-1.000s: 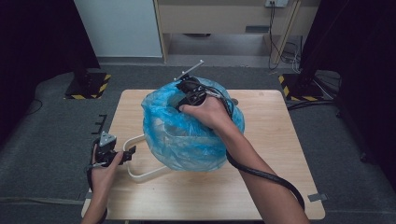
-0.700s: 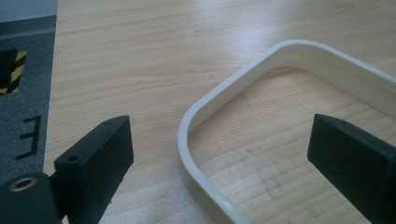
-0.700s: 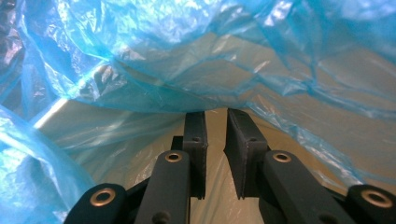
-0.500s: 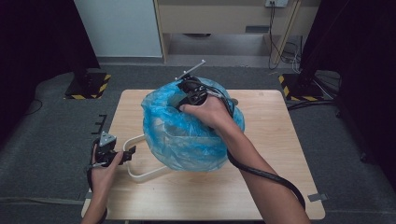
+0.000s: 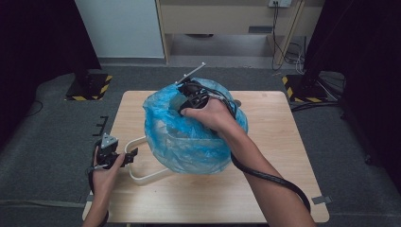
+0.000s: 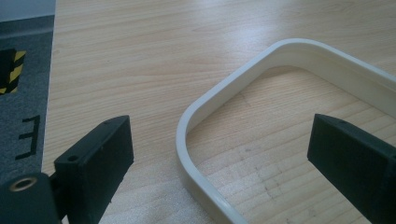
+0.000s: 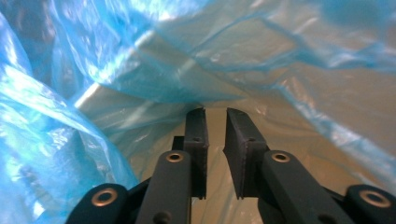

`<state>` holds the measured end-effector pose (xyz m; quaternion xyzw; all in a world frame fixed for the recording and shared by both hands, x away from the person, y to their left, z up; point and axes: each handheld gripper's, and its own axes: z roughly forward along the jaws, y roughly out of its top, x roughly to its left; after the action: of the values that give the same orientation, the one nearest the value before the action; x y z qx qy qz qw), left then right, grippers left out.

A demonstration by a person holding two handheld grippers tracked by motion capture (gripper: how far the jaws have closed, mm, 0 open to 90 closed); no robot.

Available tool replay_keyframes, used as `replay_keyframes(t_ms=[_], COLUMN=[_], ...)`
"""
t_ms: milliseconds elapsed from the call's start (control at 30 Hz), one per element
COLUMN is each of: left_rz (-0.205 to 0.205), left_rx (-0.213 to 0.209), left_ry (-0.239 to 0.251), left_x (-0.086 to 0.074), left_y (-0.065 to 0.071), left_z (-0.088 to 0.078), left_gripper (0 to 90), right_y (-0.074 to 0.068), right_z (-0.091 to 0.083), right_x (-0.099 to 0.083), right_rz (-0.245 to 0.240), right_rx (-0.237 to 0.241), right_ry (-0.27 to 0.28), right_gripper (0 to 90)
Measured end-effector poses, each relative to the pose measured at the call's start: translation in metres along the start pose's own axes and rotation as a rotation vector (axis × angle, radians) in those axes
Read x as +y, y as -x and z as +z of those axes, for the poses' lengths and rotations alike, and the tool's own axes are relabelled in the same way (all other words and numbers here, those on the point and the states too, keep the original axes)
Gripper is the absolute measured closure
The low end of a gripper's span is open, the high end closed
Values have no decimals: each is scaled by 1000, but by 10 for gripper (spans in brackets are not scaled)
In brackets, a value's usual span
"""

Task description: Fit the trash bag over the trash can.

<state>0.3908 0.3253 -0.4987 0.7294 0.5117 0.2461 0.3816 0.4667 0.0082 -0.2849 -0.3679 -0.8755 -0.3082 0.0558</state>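
A crumpled blue plastic bag point(image 5: 189, 142) bulges over the middle of the wooden table point(image 5: 283, 142). A white rounded frame point(image 5: 142, 177) sticks out from under its left side. My left gripper point(image 5: 133, 155) stands open, level with the table, with the frame's curved corner point(image 6: 187, 140) between its wide-set jaws point(image 6: 222, 135), apart from both pads. My right gripper point(image 5: 185, 101) reaches into the top of the bag. In the right gripper view its jaws point(image 7: 215, 116) stand with a narrow gap and nothing visible between them, blue film point(image 7: 70, 140) all around.
Grey carpet point(image 5: 47, 156) surrounds the table. A yellow-and-black striped stand base point(image 5: 90, 87) sits at the far left and another point(image 5: 302, 90) at the far right. Cables point(image 5: 293, 47) hang by the back wall. My right gripper's cable point(image 5: 269, 177) trails along the forearm.
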Motion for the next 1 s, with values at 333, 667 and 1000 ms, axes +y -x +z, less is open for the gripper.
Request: replay_keyframes(t_ms=[333,667,1000], left_rz=[-1,1,3], left_rx=[4,7,9], left_ry=[0,-1,-8], left_x=[0,0,-1], left_y=[-1,-1,0], left_z=[0,0,1], left_gripper=[61,62,62], right_y=[0,7,29], right_z=[-28,-75,-112], right_x=[-1,-15,-38], right_rz=[0,-8,11], right_rx=[-23,-15,-11], right_ry=[92,204,277], right_gripper=[773,846,900])
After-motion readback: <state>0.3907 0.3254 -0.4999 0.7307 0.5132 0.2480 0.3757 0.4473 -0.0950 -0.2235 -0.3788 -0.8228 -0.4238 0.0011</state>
